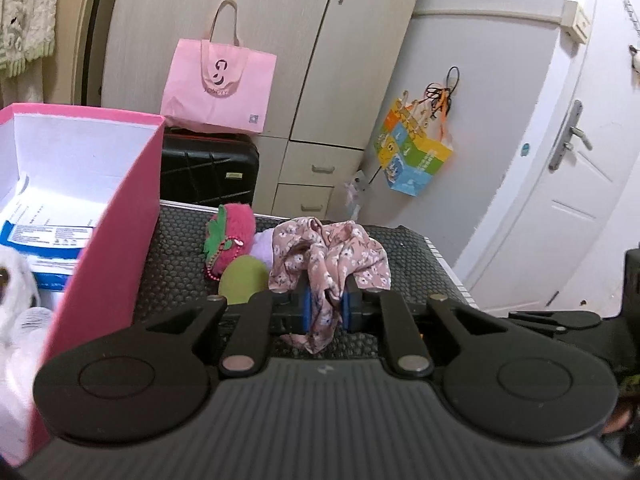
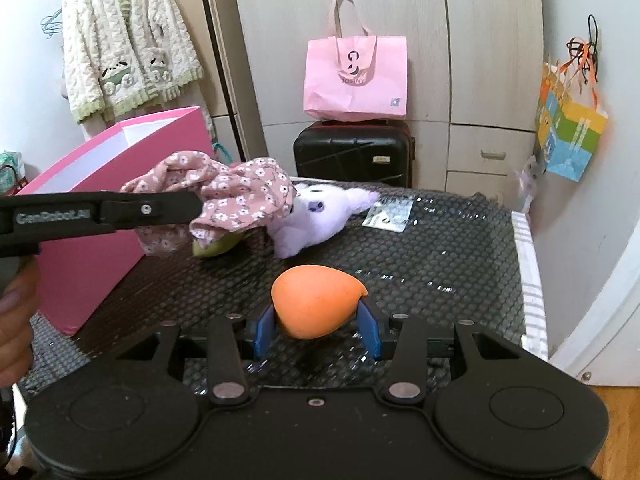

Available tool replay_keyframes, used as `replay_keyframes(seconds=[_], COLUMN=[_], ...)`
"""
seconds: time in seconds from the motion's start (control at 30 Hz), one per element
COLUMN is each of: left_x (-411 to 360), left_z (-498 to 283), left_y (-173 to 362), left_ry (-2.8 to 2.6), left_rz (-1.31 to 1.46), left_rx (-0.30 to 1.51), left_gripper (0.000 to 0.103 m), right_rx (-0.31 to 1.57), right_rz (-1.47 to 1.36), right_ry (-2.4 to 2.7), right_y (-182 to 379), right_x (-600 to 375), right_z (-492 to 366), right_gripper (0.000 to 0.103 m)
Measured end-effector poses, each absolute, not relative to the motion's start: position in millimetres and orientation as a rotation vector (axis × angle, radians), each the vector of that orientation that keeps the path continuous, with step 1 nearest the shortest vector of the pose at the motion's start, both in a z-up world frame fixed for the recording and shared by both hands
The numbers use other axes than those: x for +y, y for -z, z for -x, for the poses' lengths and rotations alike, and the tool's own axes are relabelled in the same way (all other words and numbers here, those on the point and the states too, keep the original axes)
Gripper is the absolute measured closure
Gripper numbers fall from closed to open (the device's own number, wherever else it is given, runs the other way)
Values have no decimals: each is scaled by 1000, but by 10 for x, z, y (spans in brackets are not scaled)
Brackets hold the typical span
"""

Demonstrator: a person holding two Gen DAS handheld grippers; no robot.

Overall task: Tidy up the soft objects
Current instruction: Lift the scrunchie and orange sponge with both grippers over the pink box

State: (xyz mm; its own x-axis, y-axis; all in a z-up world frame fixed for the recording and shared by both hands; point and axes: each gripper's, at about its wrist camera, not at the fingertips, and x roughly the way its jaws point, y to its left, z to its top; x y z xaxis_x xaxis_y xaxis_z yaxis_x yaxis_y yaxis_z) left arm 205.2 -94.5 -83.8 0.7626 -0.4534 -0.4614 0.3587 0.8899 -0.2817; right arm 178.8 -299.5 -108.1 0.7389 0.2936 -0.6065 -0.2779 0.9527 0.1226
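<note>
Apparently mid-carry: left gripper (image 1: 326,306) fingers pinch the floral cloth (image 1: 328,260), and right gripper (image 2: 318,322) fingers clamp the orange egg-shaped toy (image 2: 316,302). Next, I judge, both go into the pink box (image 2: 96,216) at the frame's left.

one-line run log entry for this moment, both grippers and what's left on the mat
left gripper: shut on floral cloth | right gripper: shut on orange egg | mat: purple plush, green ball, strawberry plush | pink box: open
</note>
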Motion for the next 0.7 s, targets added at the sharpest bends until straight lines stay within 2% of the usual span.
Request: replay_keyframes(seconds=[0.7], left_x=[-679], left_z=[-1259], left_y=[530], left_ry=[510], left_rz=[70], left_rx=[491], left_gripper=[90], right_rx=[691], right_rz=[5], right_ry=[-376], right_y=[824], right_x=[-2710], right_z=[-1033], right_gripper=[54])
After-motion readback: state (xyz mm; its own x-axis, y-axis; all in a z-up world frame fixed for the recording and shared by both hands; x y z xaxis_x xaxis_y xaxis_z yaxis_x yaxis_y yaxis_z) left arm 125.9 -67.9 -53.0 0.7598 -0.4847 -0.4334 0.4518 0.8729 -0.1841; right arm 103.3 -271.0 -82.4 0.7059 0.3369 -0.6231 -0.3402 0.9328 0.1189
